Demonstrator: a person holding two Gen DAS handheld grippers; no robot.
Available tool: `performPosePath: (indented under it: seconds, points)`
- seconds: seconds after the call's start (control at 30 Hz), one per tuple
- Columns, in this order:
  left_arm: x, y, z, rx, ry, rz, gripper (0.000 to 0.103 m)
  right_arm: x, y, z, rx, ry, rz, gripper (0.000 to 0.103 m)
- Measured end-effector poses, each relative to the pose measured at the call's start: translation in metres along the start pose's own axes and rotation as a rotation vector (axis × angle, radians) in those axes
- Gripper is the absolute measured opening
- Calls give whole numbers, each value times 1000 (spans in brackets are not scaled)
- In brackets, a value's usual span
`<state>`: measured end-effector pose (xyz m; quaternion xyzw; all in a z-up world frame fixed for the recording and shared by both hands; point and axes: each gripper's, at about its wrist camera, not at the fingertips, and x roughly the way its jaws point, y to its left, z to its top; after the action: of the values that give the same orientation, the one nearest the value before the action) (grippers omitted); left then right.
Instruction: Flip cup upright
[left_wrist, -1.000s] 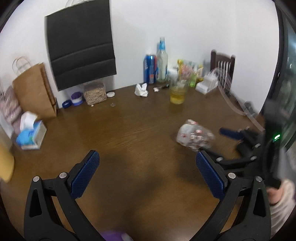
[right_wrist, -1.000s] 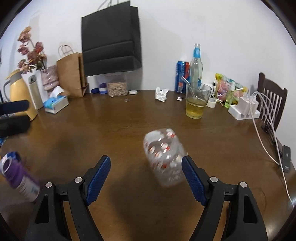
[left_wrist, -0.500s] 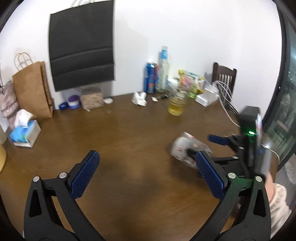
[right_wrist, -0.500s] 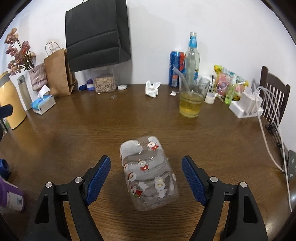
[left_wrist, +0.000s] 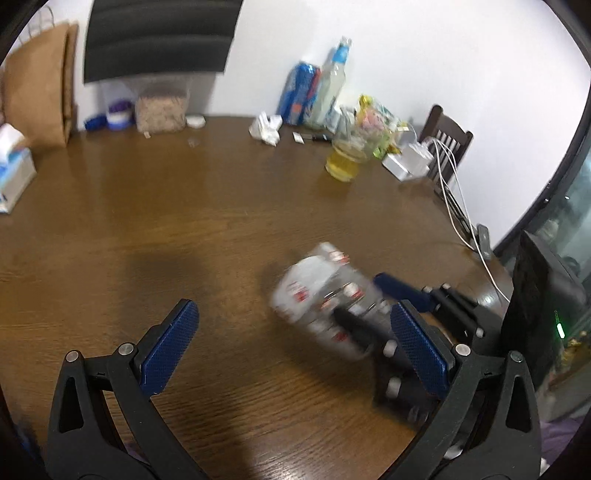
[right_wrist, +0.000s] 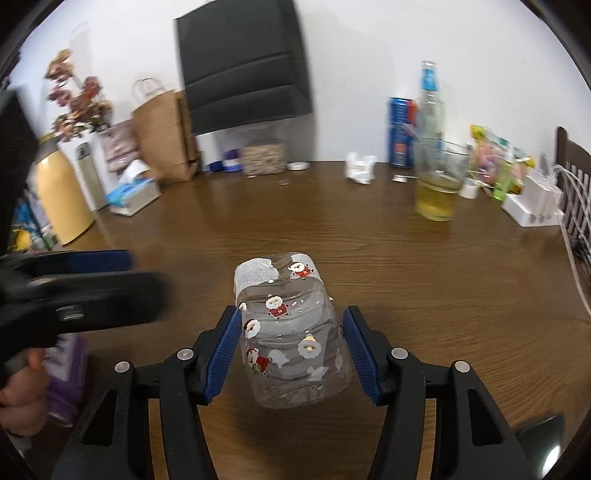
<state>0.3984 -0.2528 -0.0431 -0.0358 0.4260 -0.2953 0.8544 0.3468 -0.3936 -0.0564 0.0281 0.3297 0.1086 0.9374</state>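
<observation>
**Right wrist view: clear cup lies between closing pads**

Right wrist view shows the right gripper (right_wrist: 291, 350) with its two blue pads (right_wrist: 221, 354) drawn in against the sides of the clear cup (right_wrist: 291, 332), which lies on its side on the wooden table (right_wrist: 424, 280). The left pad touches the cup wall; the right pad sits at the wall or just off it, so a firm clench cannot be confirmed. The cup carries small Santa stickers and a white patch at its far end; its near end points back toward the camera. Far right on the table stands a glass of yellow drink (right_wrist: 437, 184), with a clear bottle (right_wrist: 428, 103) and a blue can (right_wrist: 399, 133) behind it by the wall. A black bag (right_wrist: 240, 74) hangs on the far wall, a brown paper bag (right_wrist: 162, 140) beside it to the left, and a tissue box (right_wrist: 133, 192) lies nearer. The left gripper (right_wrist: 74, 284) shows at the left edge, blurred.

From the left wrist, the left gripper (left_wrist: 291, 347) has its jaws spread wide with nothing between them, hovering over the near table (left_wrist: 184, 221). The cup (left_wrist: 325, 295), blurred, lies to the right, just beyond the right pad, with the right gripper (left_wrist: 380, 299) reaching in around it from the right. The glass of yellow drink (left_wrist: 343, 162) stands far right.
</observation>
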Motion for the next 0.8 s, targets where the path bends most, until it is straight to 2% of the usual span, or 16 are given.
performPosePath:
  seconds: [0.13,0.27,0.37,0.5,0.6,0.7,0.73,0.77,0.8]
  points:
    - [11,6,-4,4,37,46,102,-1,24,-7,-8,3,-4,65]
    - [21,9,-10,27,85,58,99,-6,26,-21,27,-3,-7,67]
    - [23,10,-11,33,110,33,90,-12,28,-28,49,-5,57,67]
    - [24,3,-13,65,158,-56,88,-15,38,-32,35,-12,153,67]
    - [25,-3,-17,98,177,-35,88,-19,48,-35,25,-12,201,67]
    - [27,-2,-17,108,202,-32,87,-23,48,-39,42,13,214,68]
    - [30,-1,-16,109,215,-29,83,-25,46,-42,53,20,207,68]
    - [33,0,-16,107,225,-22,70,-28,43,-44,65,32,188,68]
    - [35,2,-16,101,234,-17,67,-31,40,-46,75,39,174,68]
